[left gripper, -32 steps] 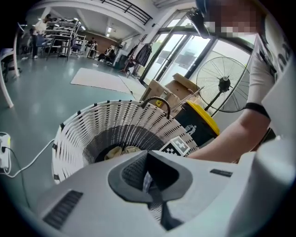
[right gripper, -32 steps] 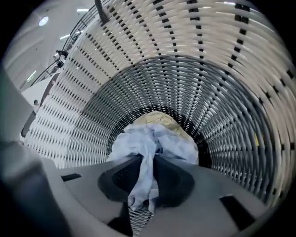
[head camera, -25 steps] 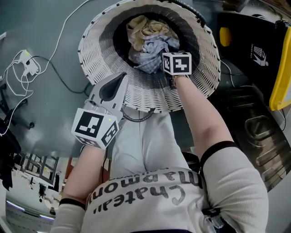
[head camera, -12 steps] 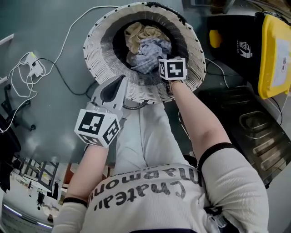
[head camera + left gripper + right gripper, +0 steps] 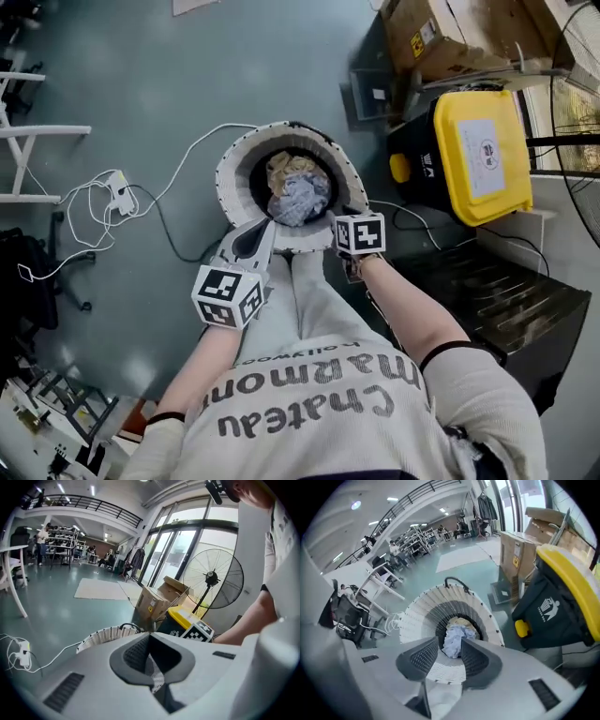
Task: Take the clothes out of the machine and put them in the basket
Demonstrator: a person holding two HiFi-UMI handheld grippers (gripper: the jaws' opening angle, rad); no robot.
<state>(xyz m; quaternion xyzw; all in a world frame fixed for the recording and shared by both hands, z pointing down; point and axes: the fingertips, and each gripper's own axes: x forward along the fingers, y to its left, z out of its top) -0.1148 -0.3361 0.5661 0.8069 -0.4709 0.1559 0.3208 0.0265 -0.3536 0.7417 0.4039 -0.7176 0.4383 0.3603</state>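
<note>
Grippers first: my left gripper [image 5: 150, 640] has its tips drawn together with nothing between them. My right gripper [image 5: 451, 645] stands parted and empty, its jaws having just been opening. Both hang high over the white woven basket [image 5: 234, 173], the right one over its near rim. Down inside lie the clothes [image 5: 298, 192], a pale blue piece on top of a beige one, well below the flared rim. I judge that load delivered. Whether more waits in the machine I cannot tell, since no drum shows in any view.

For room, bare grey-green floor lies open on the left, though a white cable [image 5: 178, 192] trails up to the basket's left edge. The right is tighter: a dark ribbed surface [image 5: 506, 300] sits beside my elbow, then the yellow-lidded bin [image 5: 478, 155] stands near the basket, with cardboard boxes [image 5: 441, 33] beyond it.
</note>
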